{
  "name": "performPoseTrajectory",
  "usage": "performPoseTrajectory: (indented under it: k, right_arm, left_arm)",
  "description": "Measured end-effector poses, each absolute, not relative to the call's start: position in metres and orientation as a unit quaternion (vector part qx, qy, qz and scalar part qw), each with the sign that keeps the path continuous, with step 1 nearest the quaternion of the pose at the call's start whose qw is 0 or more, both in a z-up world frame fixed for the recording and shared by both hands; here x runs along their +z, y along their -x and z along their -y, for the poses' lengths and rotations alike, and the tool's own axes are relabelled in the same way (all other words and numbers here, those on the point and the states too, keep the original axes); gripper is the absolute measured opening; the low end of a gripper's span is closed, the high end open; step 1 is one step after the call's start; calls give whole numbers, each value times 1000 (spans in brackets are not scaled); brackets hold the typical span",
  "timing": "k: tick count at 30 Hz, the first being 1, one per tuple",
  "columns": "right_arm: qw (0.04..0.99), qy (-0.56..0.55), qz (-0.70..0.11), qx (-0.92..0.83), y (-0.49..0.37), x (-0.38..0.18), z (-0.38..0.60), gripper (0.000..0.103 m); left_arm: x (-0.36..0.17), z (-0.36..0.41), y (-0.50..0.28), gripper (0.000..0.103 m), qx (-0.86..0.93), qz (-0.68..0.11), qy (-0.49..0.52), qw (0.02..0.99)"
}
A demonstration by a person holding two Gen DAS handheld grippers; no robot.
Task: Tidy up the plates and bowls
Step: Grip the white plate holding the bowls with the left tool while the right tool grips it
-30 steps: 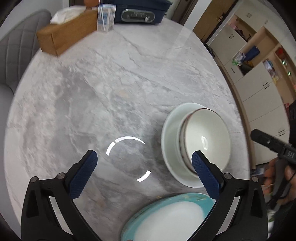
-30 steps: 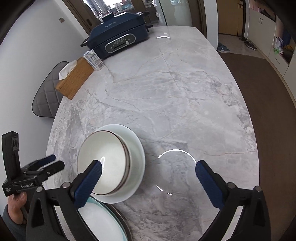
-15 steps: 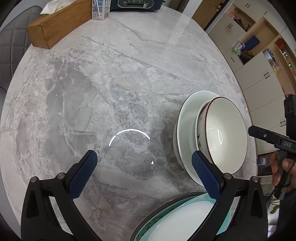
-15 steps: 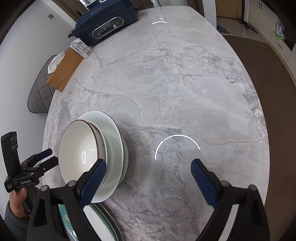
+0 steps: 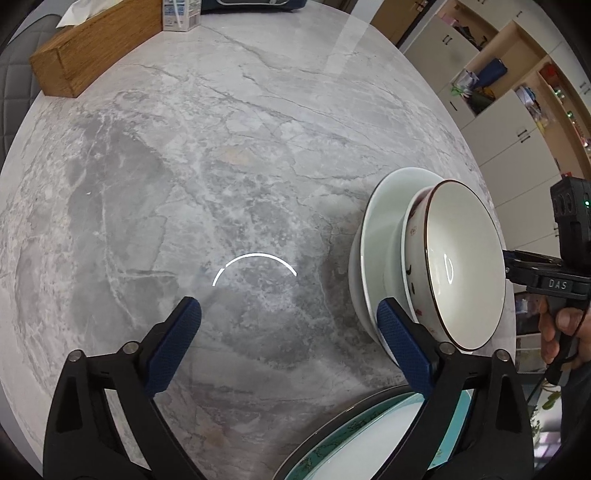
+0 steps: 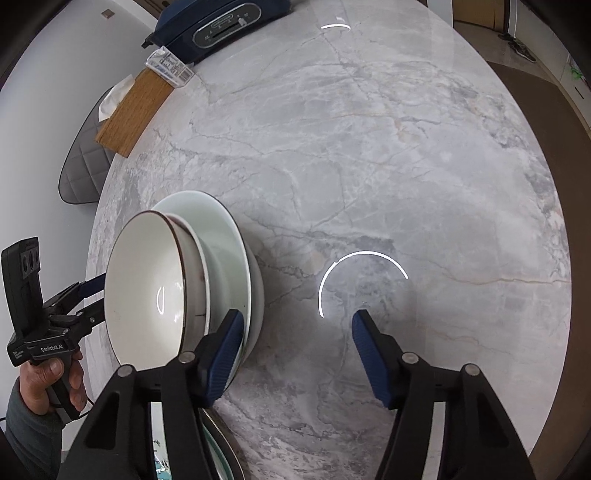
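A white bowl with a brown rim sits inside a wider white bowl on the marble table. A teal-rimmed plate lies at the near edge. My left gripper hovers low to the left of the stack. Its jaws are closing over bare marble, and the right fingertip is beside the wide bowl's rim. My right gripper is on the stack's other side. Its jaws are also closing on nothing, with the left fingertip in front of the rim.
A wooden tissue box, a small carton and a dark blue electric grill stand at the far edge. A grey chair is beyond the table. Cabinets and a brown rug flank it.
Both grippers have sunk toward the table, so the bowl stack looks larger and closer. The right jaws have narrowed clearly and the left jaws only slightly.
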State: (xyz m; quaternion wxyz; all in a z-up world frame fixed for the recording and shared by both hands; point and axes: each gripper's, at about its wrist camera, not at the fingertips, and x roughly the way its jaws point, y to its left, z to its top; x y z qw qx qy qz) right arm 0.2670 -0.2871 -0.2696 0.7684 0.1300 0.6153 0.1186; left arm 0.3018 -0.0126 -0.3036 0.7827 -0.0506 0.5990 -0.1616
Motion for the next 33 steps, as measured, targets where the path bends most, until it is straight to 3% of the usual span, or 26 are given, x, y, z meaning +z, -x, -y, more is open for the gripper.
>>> performPoseTrajectory:
  k: [8, 11, 13, 16, 20, 29, 31, 33]
  right_arm:
    - [763, -137, -617, 134, -268, -274, 287, 57]
    - [762, -138, -616, 142, -268, -274, 285, 53]
    - [761, -136, -618, 146, -269, -275, 283, 50]
    - [758, -136, -619, 155, -270, -275, 278, 39]
    - [753, -138, -621, 168, -271, -277, 273, 31]
    - [747, -165, -620, 175, -271, -283, 274, 31]
    - [746, -168, -620, 176, -271, -285, 273, 29]
    - [743, -175, -619, 184, -271, -286, 272, 19]
  left_arm:
    - [-315, 27, -311, 93, -169, -613, 30, 772]
    - [-317, 31, -312, 78, -179, -618, 37, 765]
    - [-320, 38, -313, 62, -185, -622, 40, 760]
    - [-323, 47, -314, 45, -201, -625, 53, 753]
    - [-331, 50, -316, 42, -202, -633, 84, 743]
    - [-334, 45, -314, 40, -202, -628, 110, 743]
    - [-334, 38, -311, 41, -206, -627, 109, 743]
    - [-334, 36, -310, 36, -212, -627, 113, 741]
